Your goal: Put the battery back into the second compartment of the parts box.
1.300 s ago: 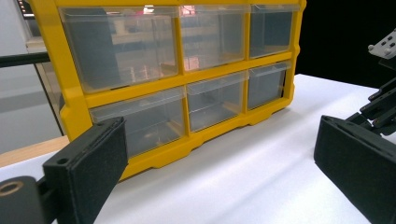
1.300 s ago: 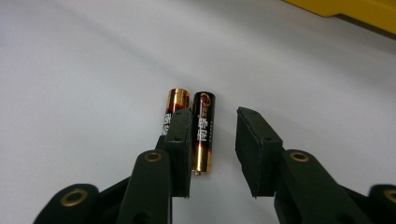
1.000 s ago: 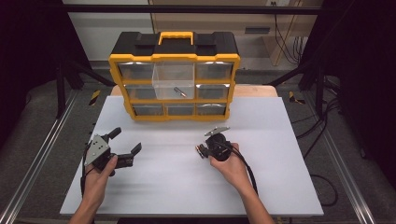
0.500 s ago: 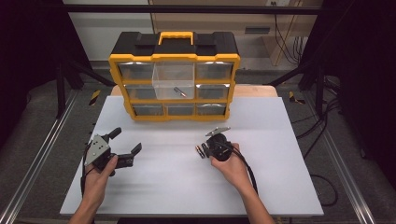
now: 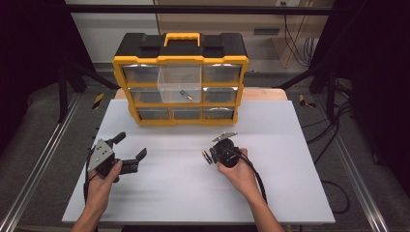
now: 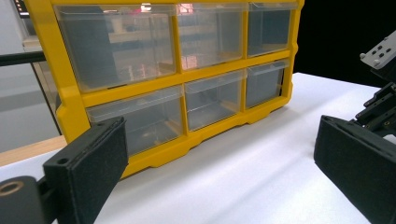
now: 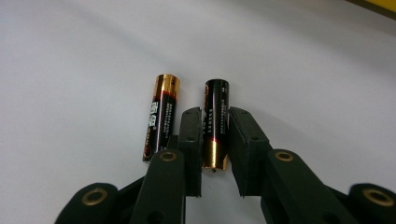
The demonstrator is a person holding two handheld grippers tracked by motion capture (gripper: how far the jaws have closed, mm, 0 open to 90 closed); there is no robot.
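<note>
Two black-and-gold batteries lie side by side on the white table top. My right gripper is shut on the right battery, with its jaws pressed against both sides of it. The left battery rests loose just outside the left jaw. In the high view the right gripper sits low at the table's middle with the batteries at its tip. My left gripper is held at the front left, open and empty, and points at the organizer.
A yellow-and-black drawer organizer stands at the table's back. Its upper middle clear drawer is pulled out with a small battery-like item inside. Cables trail on the floor to the right.
</note>
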